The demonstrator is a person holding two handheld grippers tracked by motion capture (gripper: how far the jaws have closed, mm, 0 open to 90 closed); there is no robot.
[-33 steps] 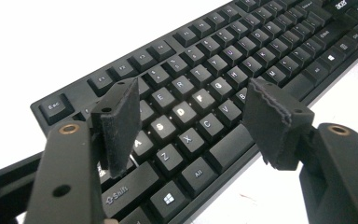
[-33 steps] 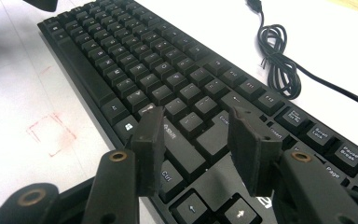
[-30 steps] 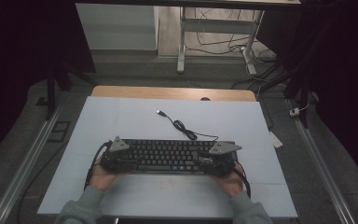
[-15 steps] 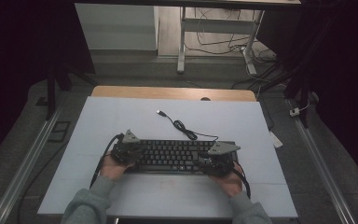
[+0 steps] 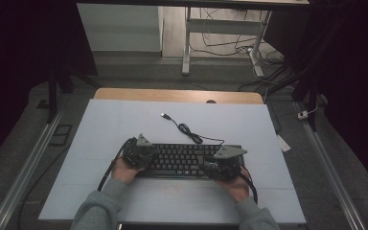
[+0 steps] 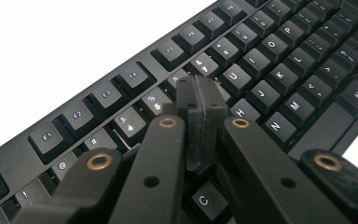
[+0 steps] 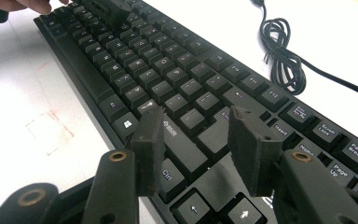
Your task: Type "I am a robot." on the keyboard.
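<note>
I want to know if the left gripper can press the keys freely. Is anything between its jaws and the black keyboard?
Nothing visible is. The left gripper, jaws shut together with nothing between them, hangs right over the black keyboard's number and letter rows. The coiled black cable lies behind the keyboard.

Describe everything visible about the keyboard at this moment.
The keyboard is black, full-size, apparently plastic, with white legends on its keys. It lies flat on the white table top, lengthwise across the near half. Its black cable runs off the far edge in a loose coil to a free USB plug. The left gripper, jaws shut, sits over the number and letter rows; whether it presses a key is unclear. The right gripper, jaws open, hovers over the right Shift and Ctrl area.
</note>
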